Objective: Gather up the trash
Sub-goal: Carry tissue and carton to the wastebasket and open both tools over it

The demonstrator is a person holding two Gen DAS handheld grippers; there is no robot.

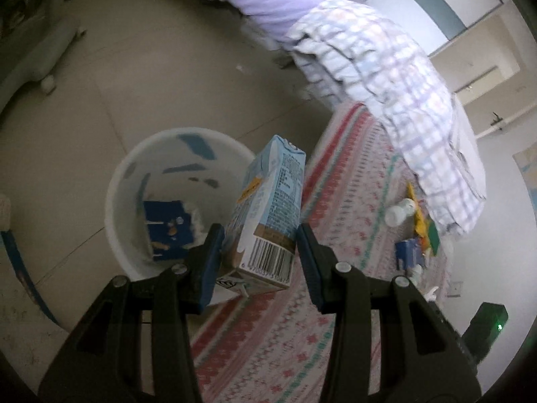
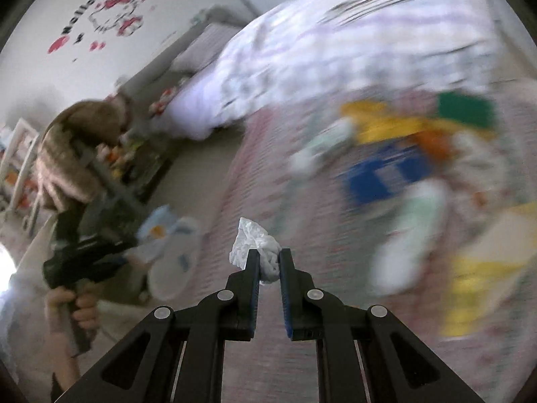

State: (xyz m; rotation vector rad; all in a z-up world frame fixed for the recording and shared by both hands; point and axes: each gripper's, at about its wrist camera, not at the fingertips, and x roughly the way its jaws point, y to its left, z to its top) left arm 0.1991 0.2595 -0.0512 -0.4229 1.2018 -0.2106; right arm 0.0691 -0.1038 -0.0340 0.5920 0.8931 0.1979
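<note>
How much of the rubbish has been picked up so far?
Some is done: a blue packet already lies in the white bin. In hand: the left gripper holds a milk carton, the right gripper a crumpled tissue. More wrappers and bottles remain on the bed.

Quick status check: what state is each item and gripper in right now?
Left gripper: shut on milk carton.
Milk carton: held upright, beside the bin.
White bin: open, blue wrapper inside.
Right gripper: shut on crumpled tissue.
Crumpled tissue: pinched, lifted above the bedsheet.
</note>
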